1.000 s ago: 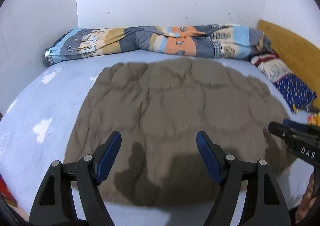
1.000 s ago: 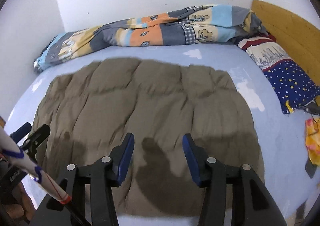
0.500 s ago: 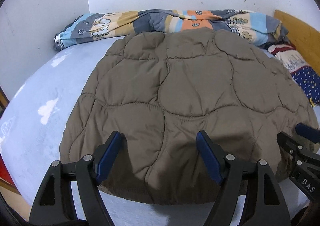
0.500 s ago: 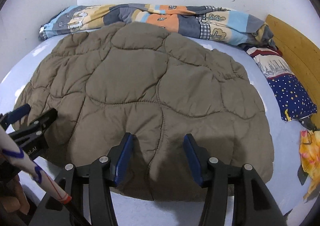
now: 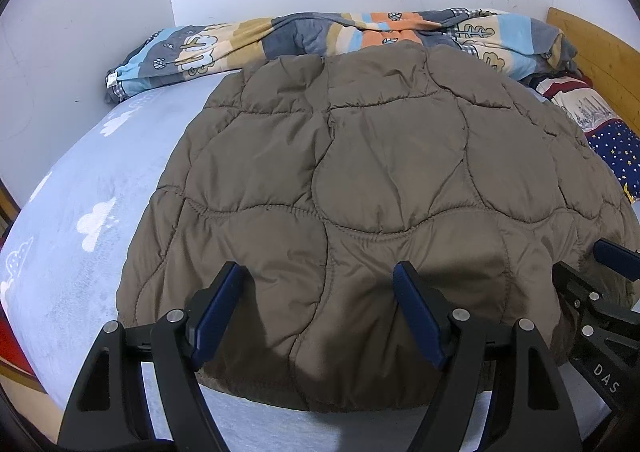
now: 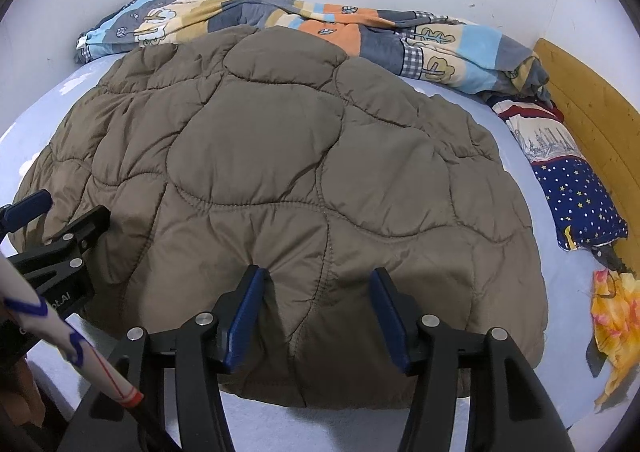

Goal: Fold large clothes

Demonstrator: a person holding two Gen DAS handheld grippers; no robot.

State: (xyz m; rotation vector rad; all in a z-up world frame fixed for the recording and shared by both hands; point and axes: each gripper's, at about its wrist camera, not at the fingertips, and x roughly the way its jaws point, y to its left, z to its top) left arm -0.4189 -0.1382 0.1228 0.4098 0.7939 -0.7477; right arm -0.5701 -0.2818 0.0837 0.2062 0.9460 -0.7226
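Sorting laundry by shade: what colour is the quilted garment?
Plain olive-brown quilted garment, clearest in the right wrist view.

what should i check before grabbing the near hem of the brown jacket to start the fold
1. Left gripper open: ok, jaws spread over the near hem.
2. Right gripper open: ok, jaws spread likewise.
3. Quilted brown jacket lying flat: ok, spread on the light blue bedsheet.
4. Fabric already between the fingers: cannot tell, the pads sit at the hem but contact is unclear.
5. Room at the far end: not ok, the jacket's far edge touches or overlaps the patterned blanket.
6. Grippers apart from each other: ok, the two are side by side along the hem.
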